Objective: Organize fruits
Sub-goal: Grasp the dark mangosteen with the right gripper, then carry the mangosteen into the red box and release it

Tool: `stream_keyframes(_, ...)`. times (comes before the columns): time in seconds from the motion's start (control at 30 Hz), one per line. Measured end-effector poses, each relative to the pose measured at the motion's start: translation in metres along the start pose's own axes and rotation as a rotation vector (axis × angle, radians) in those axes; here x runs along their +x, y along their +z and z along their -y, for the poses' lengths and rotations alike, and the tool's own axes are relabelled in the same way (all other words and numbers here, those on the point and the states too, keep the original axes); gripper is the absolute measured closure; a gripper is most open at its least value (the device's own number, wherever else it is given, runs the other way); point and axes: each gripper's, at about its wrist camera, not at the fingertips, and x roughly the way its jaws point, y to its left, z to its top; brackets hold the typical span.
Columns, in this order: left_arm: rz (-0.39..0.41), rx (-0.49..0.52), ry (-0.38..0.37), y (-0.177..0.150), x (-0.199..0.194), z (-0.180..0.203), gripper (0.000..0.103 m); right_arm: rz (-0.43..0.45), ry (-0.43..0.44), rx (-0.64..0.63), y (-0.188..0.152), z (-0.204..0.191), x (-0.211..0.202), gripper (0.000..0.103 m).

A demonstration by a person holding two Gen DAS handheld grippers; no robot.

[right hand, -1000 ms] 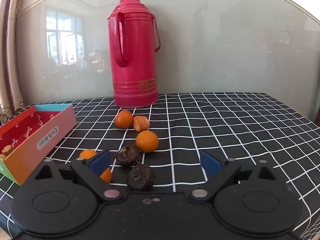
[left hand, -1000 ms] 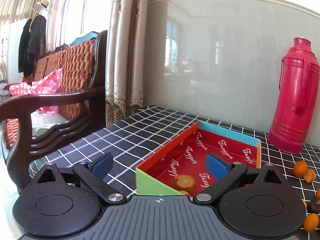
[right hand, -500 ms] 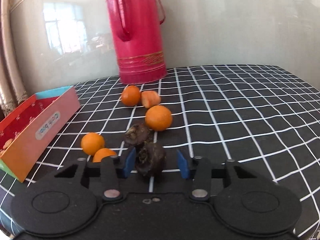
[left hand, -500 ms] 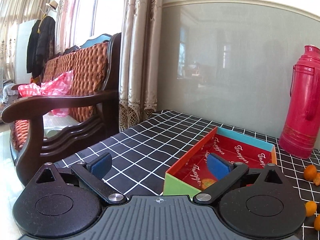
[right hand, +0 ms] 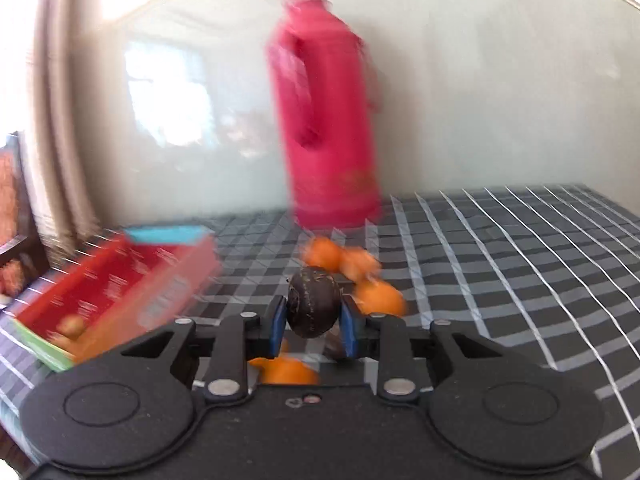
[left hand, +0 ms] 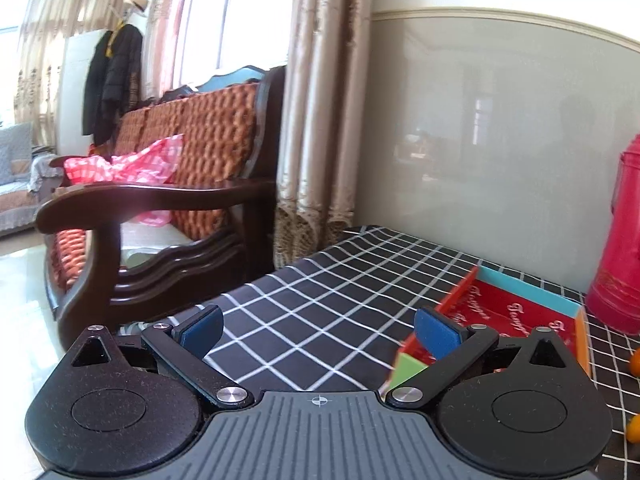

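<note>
Fruit in the grip: the right gripper [right hand: 313, 322] is clamped on a dark brown round fruit [right hand: 313, 307], blue pads [right hand: 277, 323] pressing both sides, fruit lifted clear of the black-and-white checked tablecloth [right hand: 500, 264]. The right wrist view is badly smeared w/ motion blur, so details are soft. Behind the held fruit sits a cluster of small oranges [right hand: 378, 298], approx three of them, close together; one more orange [right hand: 286, 372] shows low down, just under the pads, on the cloth. Something dark peeks out below the right-side pad, can't tell what. Red thermos [right hand: 330, 120] stands upright at the back by the glossy wall. Off to the left, the tray box [right hand: 120, 280], red inside, blue far end, green near corner, w/ one small orange-ish piece [right hand: 72, 325] lying in its near end.

Left gripper [left hand: 318, 330]: pads spread wide apart, nothing between them, hovering over the near left part of the table. Same box [left hand: 516, 320] sits just past its right-side pad; thermos edge at far right. Couple of oranges cut off at the right border. Beyond the table edge: a dark wooden sofa [left hand: 168, 216] w/ orange cushions, a pink checked cloth [left hand: 128, 168] on it, curtains [left hand: 320, 120] beside the wall.
</note>
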Motion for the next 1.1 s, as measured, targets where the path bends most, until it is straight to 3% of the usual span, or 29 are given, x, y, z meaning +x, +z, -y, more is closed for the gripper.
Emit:
stream_keyframes(0.13, -0.023, -0.021, 0.046, -0.003, 0.006, -0.021, 0.001, 0.015, 0.165, -0.074, 0.006, -0.042, 0.006, 0.083)
stream_keyframes(0.27, -0.040, -0.019, 0.084, -0.008, 0.013, -0.037, 0.001, -0.022, 0.269, -0.155, -0.001, -0.085, 0.019, 0.083)
stream_keyframes(0.6, -0.047, -0.014, 0.123, -0.013, 0.019, -0.064, 0.001, -0.088, 0.304, -0.260, -0.020, -0.132, 0.035, 0.079)
stream_keyframes(0.73, -0.048, -0.016, 0.126, -0.013, 0.020, -0.065, 0.001, -0.067, 0.297, -0.264, -0.018, -0.132, 0.029, 0.061)
stream_keyframes(0.8, -0.052, -0.016, 0.122, -0.013, 0.021, -0.064, 0.001, -0.038, 0.278, -0.240, -0.015, -0.127, 0.023, 0.040)
stream_keyframes(0.9, -0.050, -0.008, 0.108, -0.013, 0.019, -0.057, 0.001, 0.023, 0.235, -0.195, -0.006, -0.112, 0.013, 0.026)
stream_keyframes(1.03, -0.033, 0.025, 0.079, -0.013, 0.014, -0.042, 0.001, 0.093, 0.110, -0.157, 0.005, -0.084, 0.000, 0.008)
stream_keyframes(1.1, -0.023, 0.039, 0.045, -0.013, 0.009, -0.031, 0.001, 0.123, 0.024, -0.155, 0.009, -0.070, -0.007, 0.006)
